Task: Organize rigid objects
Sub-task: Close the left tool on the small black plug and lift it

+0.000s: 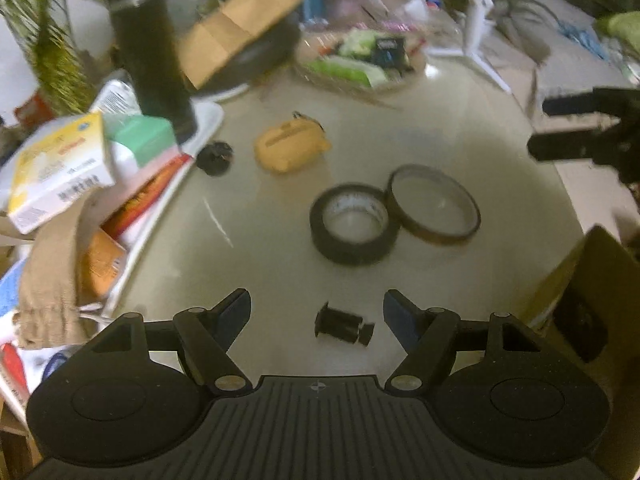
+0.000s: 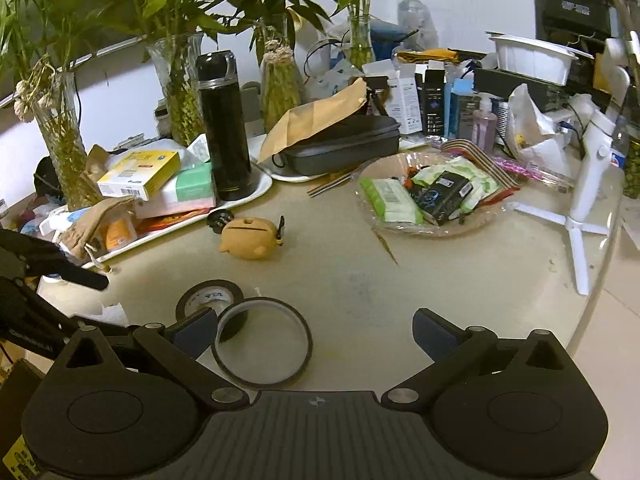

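Tape rolls and a small black cylinder were the business on this pale table [image 1: 400, 128]. Left gripper [image 1: 317, 312] hung tilted down with its jaws parted and empty, and the black cylindrical part [image 1: 344, 325] lay on its side on the table right in the gap between the blue pads [image 1: 236, 312], neither pad touching it. Just beyond sat the black tape roll [image 1: 354, 224], flat on the table, and the thin brown tape ring [image 1: 434, 204] leaned against its right edge, the two touching.

Over on the other side, the right gripper [image 2: 316, 336] stood wide and held nothing; from its camera the thin ring [image 2: 262, 342] lay close by its left finger [image 2: 196, 330], with the black roll [image 2: 210, 300] behind that.

Farther out, a yellow soft pouch [image 1: 290, 148] rested alone mid-table, a small black round object [image 1: 216, 158] just beside it toward the white tray [image 1: 208, 120]. That tray carried a tall black flask [image 2: 224, 128] standing upright, a yellow box [image 2: 138, 174] stacked over a green and pink box, and a crumpled brown paper bag. Behind, a dark zip case [image 2: 344, 146] sat under a brown envelope, and a clear dish [image 2: 436, 194] held packets and a dark pack. A white tripod stand [image 2: 580, 200] stood at the right edge, glass vases of greenery along the back wall.
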Motion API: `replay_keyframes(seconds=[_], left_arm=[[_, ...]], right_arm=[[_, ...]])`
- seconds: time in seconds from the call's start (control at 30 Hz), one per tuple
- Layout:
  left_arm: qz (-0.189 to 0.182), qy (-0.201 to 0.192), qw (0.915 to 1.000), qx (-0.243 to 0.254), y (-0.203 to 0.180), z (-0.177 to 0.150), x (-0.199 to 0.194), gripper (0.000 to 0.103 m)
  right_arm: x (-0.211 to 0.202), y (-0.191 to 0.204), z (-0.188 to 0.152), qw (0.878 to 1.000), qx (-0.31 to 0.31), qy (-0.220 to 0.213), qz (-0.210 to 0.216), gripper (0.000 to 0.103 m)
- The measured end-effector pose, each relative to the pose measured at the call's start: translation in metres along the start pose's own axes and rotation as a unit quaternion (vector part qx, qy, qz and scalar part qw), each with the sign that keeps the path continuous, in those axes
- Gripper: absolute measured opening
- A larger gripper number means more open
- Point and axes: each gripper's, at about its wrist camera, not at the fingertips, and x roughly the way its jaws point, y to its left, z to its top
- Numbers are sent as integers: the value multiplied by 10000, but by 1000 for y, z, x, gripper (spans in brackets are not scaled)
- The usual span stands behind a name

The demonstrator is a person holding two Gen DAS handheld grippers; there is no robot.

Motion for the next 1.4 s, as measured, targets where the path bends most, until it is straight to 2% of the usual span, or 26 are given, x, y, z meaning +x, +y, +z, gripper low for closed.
replay_keyframes(seconds=[0.1,0.27,0.53,0.57,0.67,0.8,0.83,1.0,1.2,1.4], left_arm=[[-207,131,9997,37,4,-1,7,73],[-196,349,9985,381,-3,-4,16,72],[-276,341,9976,545,-7,-6,18,70],[-274,355,9974,569,-8,-6,19,64],[-271,409,9967,647,-10,-7,23,60],[-295,437,9964,658,-12,-8,26,41],[-288,409,9964,691,-13,-9,25,38],[-37,260,9968,749,-14,-10,24,38],[13,0,9977,670,-14,-8,15,38],[220,-590,9936,940,-28,-8,0,38]], right_arm=[[-1,-2,0,10000,27,13,-30,103],[-1,-5,0,10000,84,15,-47,103],[-2,-6,1,9999,137,32,-54,103],[-2,-6,1,9999,140,23,-38,103],[-4,-7,0,9999,132,10,-31,103],[-6,-9,0,9999,156,-5,-32,103],[-6,-9,0,9999,165,1,-37,103],[-6,-11,-1,9998,184,9,-58,103],[-6,-11,-1,9998,187,15,-55,103],[-2,-10,-2,9998,214,47,-25,103]])
